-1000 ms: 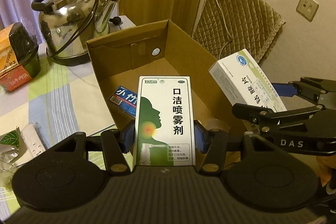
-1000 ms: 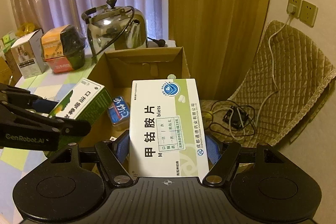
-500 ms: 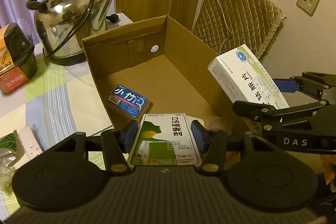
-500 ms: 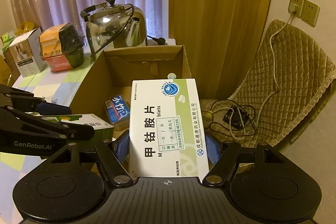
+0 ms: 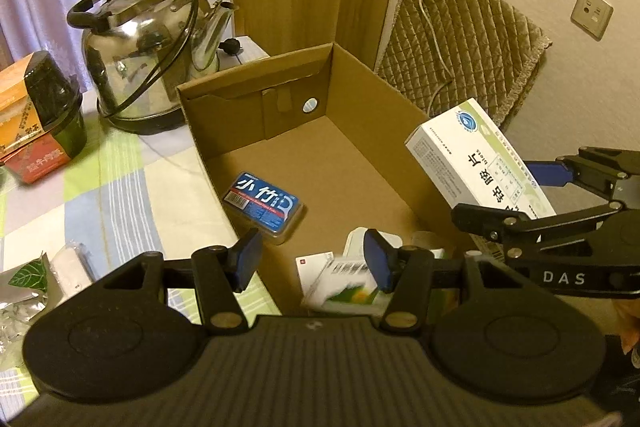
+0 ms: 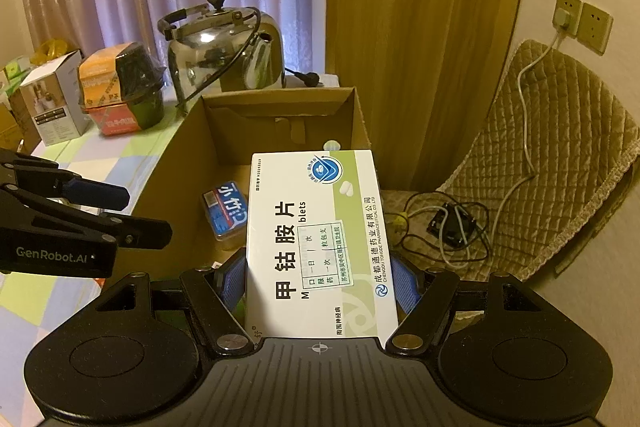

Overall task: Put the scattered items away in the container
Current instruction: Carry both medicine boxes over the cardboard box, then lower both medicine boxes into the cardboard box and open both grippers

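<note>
Item: white-and-green tablet carton — clamped between the jaws of the right gripper, poised over the open brown cardboard box. Left gripper: jaws apart, empty. Advice: lower toward bare floor at 12 o'clock — clear of the blue floss case — then release.

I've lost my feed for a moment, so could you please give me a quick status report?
Left tongs open, green spray box loose in cardboard box. Right tongs shut on white tablet box, above the carton. Nothing blocking.
</note>
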`<state>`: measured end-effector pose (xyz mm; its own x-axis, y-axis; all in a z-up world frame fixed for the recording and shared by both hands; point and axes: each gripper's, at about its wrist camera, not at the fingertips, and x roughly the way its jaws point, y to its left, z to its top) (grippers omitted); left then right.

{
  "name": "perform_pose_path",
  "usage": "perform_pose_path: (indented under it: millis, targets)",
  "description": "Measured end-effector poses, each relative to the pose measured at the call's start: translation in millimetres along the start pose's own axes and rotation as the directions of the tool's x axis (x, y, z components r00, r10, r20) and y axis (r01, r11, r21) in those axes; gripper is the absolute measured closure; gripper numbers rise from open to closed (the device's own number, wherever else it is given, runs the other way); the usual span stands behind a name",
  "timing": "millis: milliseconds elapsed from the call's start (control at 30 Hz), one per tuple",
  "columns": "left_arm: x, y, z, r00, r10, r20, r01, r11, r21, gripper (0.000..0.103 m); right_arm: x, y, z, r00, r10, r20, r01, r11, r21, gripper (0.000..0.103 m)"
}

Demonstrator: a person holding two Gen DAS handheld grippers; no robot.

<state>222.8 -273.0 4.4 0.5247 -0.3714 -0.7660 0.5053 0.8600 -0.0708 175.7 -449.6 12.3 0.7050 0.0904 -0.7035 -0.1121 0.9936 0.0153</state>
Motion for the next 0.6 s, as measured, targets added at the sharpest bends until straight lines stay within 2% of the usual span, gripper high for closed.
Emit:
perform_pose_path:
  millis: [600]
  targets:
    - [-13,14,-12,1.0,0.016,0.01,-0.016,1.0,-0.025,0.051,3,18,6,1.0,0.017,-0.008,-0.017,0.999,-0.029,0.03]
